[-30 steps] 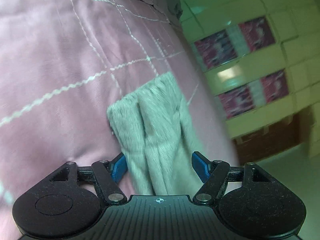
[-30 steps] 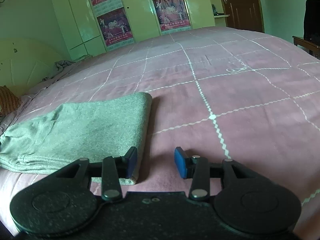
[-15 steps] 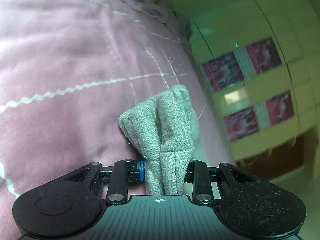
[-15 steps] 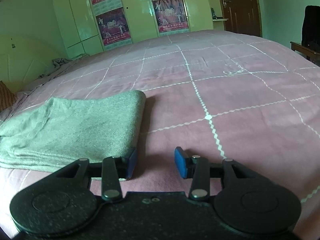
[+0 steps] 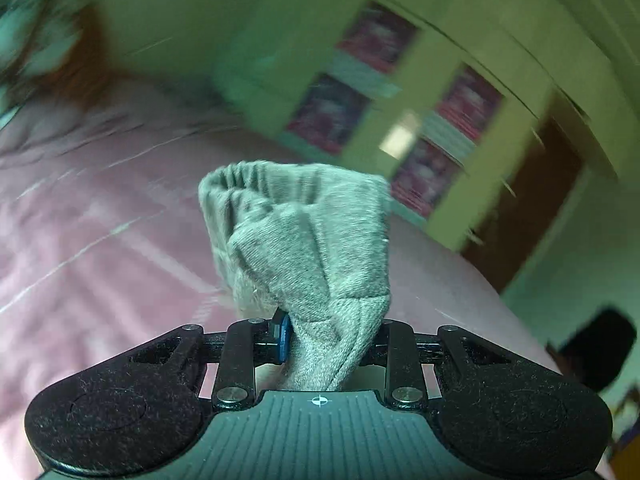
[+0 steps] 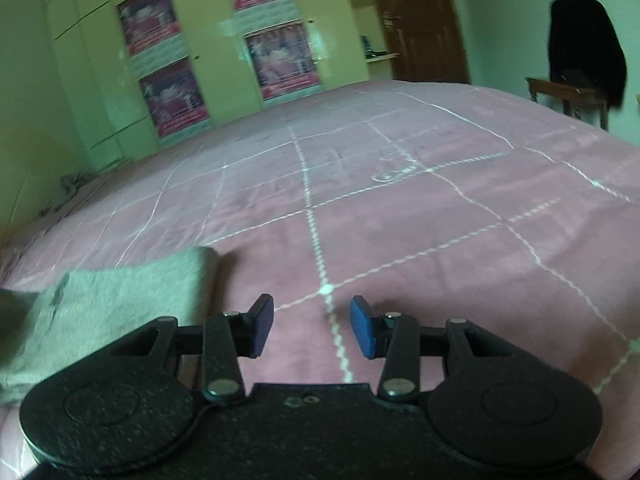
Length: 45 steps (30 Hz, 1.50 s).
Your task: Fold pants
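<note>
The grey knit pants (image 6: 108, 304) lie folded on the pink bedspread (image 6: 400, 216), at the lower left of the right wrist view. My left gripper (image 5: 332, 336) is shut on a bunched end of the pants (image 5: 304, 240), with its ribbed band, held up above the bed; the background there is blurred. My right gripper (image 6: 312, 326) stands open just right of the folded pants' edge, low over the bedspread, with nothing between its blue pads (image 6: 362, 332).
The bedspread (image 5: 80, 264) has a white grid pattern. Green wardrobe doors with posters (image 6: 280, 60) stand beyond the bed. A brown door (image 6: 416, 20) and a dark garment over a chair or table (image 6: 584, 48) are at the right.
My left gripper closed on the end of the pants, then lifted it up off the bed and rolled. My right gripper slid a little to the right, away from the folded pants, staying open.
</note>
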{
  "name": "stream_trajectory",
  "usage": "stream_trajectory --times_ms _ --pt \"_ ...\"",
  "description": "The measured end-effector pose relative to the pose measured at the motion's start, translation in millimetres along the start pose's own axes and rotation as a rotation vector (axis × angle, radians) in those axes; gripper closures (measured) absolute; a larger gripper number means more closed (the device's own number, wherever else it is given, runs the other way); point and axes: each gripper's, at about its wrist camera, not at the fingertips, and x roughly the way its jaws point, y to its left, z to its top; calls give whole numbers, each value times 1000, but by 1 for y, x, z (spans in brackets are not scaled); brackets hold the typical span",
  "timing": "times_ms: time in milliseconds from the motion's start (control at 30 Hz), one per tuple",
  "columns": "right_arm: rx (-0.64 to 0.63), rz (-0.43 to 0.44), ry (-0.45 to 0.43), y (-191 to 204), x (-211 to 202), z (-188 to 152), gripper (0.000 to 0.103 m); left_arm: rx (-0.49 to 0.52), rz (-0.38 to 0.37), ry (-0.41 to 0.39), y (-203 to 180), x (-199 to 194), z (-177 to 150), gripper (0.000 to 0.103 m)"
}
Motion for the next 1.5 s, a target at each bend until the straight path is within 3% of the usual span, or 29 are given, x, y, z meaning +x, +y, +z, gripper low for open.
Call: stream_trajectory --times_ms 133,200,467,600,933,967,1000,1067,1100,1167,1333,1500 --pt "28 18 -11 -8 -4 2 59 147 -110 60 -80 22 1 75" --pt "53 26 -26 -14 -8 4 53 228 -146 100 -114 35 -6 76" --pt "167 15 -44 -40 -10 9 51 451 -191 287 -208 63 -73 78" --pt "199 14 -49 -47 -9 10 51 537 -197 328 -230 64 -95 78" --pt "228 17 -24 -51 -4 7 51 627 -259 395 -268 66 -142 76" --pt "233 16 -21 -52 -4 7 51 656 -262 403 -269 66 -150 68" --pt "236 14 -18 -51 -3 6 51 666 -279 414 -270 65 -154 46" --pt "234 8 -13 -51 -3 4 51 622 -383 452 -273 63 -157 8" --pt "230 4 -12 -50 -2 4 51 618 -405 460 -276 60 -161 4" --pt "221 -4 -13 -49 -2 4 51 678 -365 420 -283 52 -168 5" --pt "230 -33 -31 -51 -6 2 51 553 -295 316 -263 27 -152 11" --pt "219 -44 -34 -51 -8 0 51 465 -210 231 -203 -23 -126 11"
